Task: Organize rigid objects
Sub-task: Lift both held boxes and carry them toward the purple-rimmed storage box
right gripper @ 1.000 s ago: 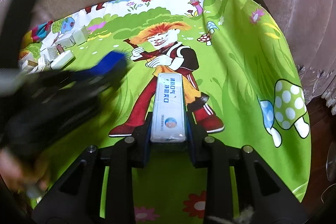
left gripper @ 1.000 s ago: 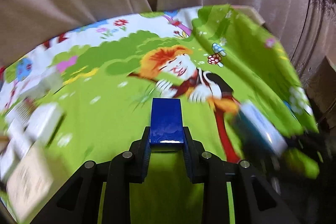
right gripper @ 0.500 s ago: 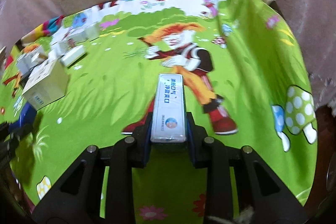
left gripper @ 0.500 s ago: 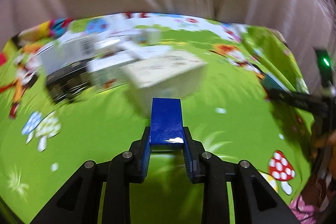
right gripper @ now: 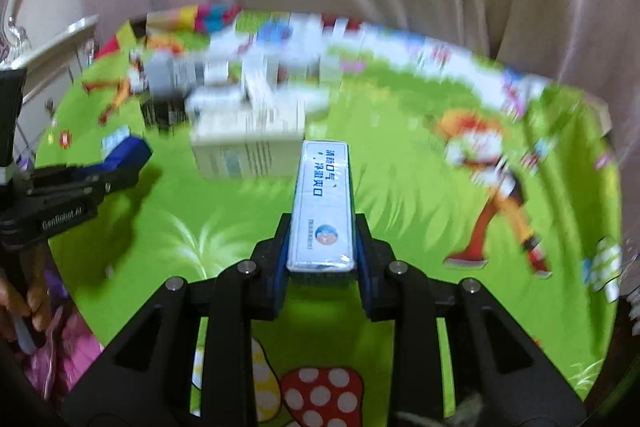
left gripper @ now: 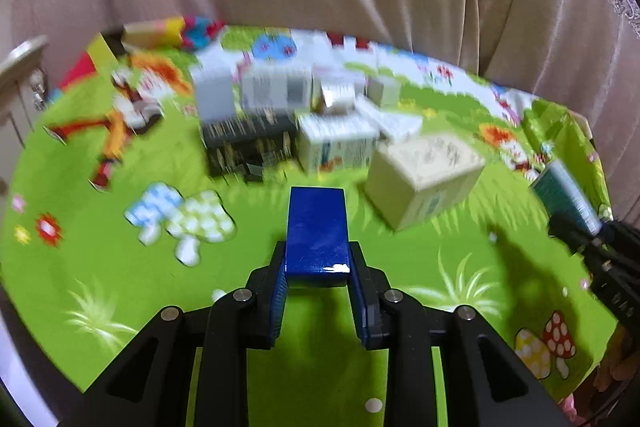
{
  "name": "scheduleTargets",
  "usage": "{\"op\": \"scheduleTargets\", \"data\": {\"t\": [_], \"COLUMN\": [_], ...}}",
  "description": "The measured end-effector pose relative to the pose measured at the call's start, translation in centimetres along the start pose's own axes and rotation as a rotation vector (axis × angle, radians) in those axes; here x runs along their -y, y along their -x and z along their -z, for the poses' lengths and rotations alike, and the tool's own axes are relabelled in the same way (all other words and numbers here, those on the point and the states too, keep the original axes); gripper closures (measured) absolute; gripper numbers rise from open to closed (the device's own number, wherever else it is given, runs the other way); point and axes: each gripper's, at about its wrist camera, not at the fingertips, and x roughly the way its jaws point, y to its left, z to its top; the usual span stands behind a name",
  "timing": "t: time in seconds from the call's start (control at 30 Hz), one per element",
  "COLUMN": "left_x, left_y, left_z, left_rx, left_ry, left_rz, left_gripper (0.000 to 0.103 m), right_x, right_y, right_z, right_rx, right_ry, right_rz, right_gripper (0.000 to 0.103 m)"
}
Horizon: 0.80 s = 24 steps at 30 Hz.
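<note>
Left hand-held gripper (left gripper: pixel 317 269) clamps a blue block (left gripper: pixel 317 235), right hand-held gripper (right gripper: pixel 321 251) a white printed box (right gripper: pixel 322 203), both carried above the desk (left gripper: pixel 120 267) toward the blurred box cluster (left gripper: pixel 304 115); setting each down alongside likely comes next

Black plastic left claw (left gripper: pixel 317 281), silver screws, blue pads, right claw (right gripper: pixel 322 247) alike

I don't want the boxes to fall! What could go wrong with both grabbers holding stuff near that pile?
The left gripper clamps only the back end of the blue box, so a bump could twist it loose. The right gripper holds the long white box pointing toward the box pile; pushing forward might knock the cream box over.
</note>
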Motion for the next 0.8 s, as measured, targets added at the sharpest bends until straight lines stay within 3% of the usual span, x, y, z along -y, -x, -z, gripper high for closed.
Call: {"op": "scheduleTargets", "data": {"t": [0.07,0.23,0.37,0.57,0.8], "left_x": [0.5,3.2,5.1,6.2,4.9], "left_y": [2.4,10.8,17.7,23.8,25.0], "left_z": [-1.1,-4.6,-6.5,-7.3,-6.8], "left_rx": [0.074,0.357,0.558,0.705,0.7], "left_ry": [-0.008,-0.054,-0.073,-0.107,-0.098], "left_rz": [-0.019,-0.023,0.005,0.001,-0.015], "left_gripper": [0.074,0.074,0.074,0.074,0.074], "right_x": [-0.2,-2.2,-3.4,-4.6,-6.5], "right_y": [3.1,11.7,16.9,22.8,23.5], "right_z": [-0.8,-2.8,-3.8,-4.1,-5.1], "right_rx": [0.148,0.528,0.712,0.887,0.883], "right_ry": [-0.021,0.048,0.065,0.086,0.128], "right_rz": [0.029,0.119,0.154,0.205,0.167], "right_gripper": [0.07,0.07,0.07,0.07,0.07]}}
